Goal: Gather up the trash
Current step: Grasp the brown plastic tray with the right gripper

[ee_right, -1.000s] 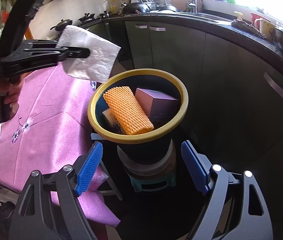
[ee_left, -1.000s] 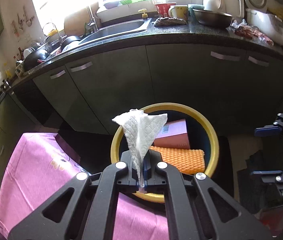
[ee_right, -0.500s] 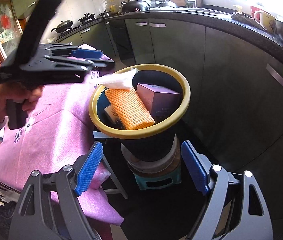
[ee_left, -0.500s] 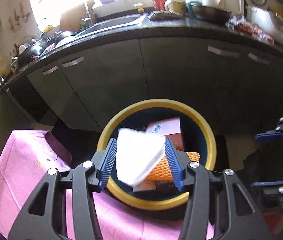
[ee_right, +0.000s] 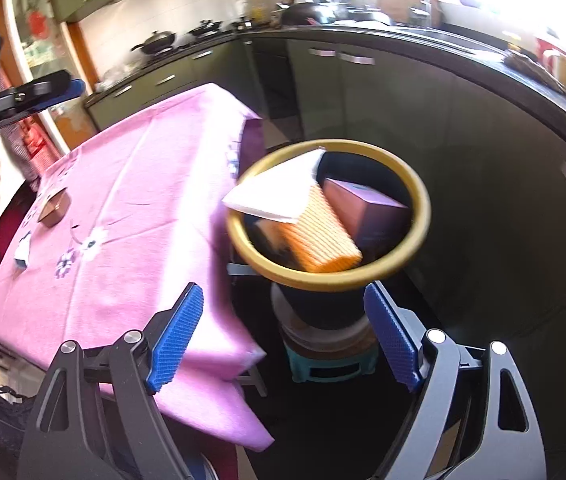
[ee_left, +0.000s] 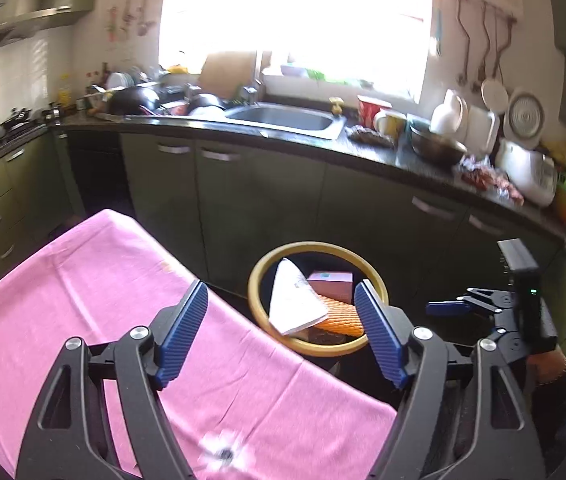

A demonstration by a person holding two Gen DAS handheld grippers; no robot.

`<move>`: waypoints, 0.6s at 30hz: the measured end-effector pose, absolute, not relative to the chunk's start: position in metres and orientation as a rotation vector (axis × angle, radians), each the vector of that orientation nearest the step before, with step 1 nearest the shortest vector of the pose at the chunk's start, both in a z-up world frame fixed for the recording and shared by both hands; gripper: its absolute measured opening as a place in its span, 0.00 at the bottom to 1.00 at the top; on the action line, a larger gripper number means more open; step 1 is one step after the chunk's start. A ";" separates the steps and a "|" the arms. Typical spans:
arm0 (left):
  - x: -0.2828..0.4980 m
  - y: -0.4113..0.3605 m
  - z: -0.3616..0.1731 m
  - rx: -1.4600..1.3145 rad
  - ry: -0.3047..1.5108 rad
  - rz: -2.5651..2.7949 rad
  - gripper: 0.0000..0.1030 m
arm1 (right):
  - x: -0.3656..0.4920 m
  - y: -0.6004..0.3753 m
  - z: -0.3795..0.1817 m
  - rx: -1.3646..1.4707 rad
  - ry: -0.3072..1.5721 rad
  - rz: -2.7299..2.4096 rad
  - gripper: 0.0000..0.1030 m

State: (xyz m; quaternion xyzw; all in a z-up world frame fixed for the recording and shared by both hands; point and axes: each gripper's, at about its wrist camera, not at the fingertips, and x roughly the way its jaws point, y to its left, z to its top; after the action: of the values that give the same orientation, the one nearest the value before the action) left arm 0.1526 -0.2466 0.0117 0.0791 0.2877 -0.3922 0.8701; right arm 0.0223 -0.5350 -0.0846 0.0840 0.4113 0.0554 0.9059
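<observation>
Looking past my left tool (ee_left: 281, 334), its jaws have just been opening and nothing sits between them. Ahead lies the white paper napkin (ee_left: 294, 304), resting on the orange ribbed foam sleeve (ee_left: 341, 317) inside the yellow-rimmed dark bin (ee_left: 257, 276). My right tool (ee_right: 283, 338) gapes wide too, empty, above the bin, beside the pink-clothed bench (ee_right: 123, 208).

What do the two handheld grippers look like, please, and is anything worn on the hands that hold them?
Both the left gripper and the right gripper have black skeletal frames with triangular cut-outs, silver pivot bolts and ribbed blue pads on the fingers. The right one's black housing shows a small green light. A dark sleeve and a thin wristband show at the right hand. No cables are visible.
</observation>
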 end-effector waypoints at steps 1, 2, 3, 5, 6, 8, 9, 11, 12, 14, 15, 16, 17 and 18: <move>0.145 -0.229 0.015 0.147 0.586 -0.787 0.73 | 0.027 -0.526 -0.081 0.154 0.845 0.136 0.80; 0.140 -0.212 0.018 0.131 0.572 -0.755 0.75 | 0.032 -0.517 -0.076 0.136 0.840 0.163 0.80; 0.133 -0.193 0.020 0.112 0.558 -0.718 0.77 | 0.037 -0.506 -0.073 0.122 0.835 0.194 0.80; 0.120 -0.156 0.021 0.076 0.544 -0.639 0.79 | 0.050 -0.481 -0.064 0.095 0.821 0.279 0.80; 0.114 -0.137 0.021 0.058 0.543 -0.592 0.79 | 0.056 -0.467 -0.061 0.078 0.815 0.318 0.81; 0.103 -0.099 0.017 0.028 0.546 -0.489 0.80 | 0.069 -0.437 -0.055 0.039 0.801 0.391 0.81; 0.098 -0.079 0.015 0.012 0.548 -0.430 0.81 | 0.075 -0.420 -0.053 0.022 0.796 0.432 0.82; 0.089 -0.042 0.009 -0.025 0.562 -0.327 0.82 | 0.089 -0.386 -0.052 0.000 0.793 0.502 0.85; 0.084 -0.025 0.006 -0.049 0.568 -0.285 0.82 | 0.094 -0.369 -0.052 -0.009 0.796 0.530 0.85; 0.075 0.009 -0.002 -0.095 0.584 -0.204 0.83 | 0.106 -0.335 -0.054 -0.025 0.804 0.590 0.86; 0.070 0.023 -0.006 -0.113 0.591 -0.171 0.84 | 0.109 -0.316 -0.055 -0.031 0.808 0.612 0.87; 0.066 0.037 -0.009 -0.131 0.593 -0.138 0.85 | 0.113 -0.299 -0.057 -0.033 0.809 0.632 0.87; 0.062 0.049 -0.013 -0.147 0.591 -0.108 0.85 | 0.115 -0.283 -0.058 -0.031 0.810 0.653 0.88; 0.057 0.059 -0.016 -0.161 0.589 -0.083 0.85 | 0.119 -0.266 -0.059 -0.028 0.815 0.675 0.88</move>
State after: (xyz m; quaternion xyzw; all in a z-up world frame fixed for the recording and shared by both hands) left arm 0.0573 0.0594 -0.0162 -0.0792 0.2898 -0.0409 0.9529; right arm 0.1185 -0.2657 -0.0590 -0.0135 0.3887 0.3222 0.8631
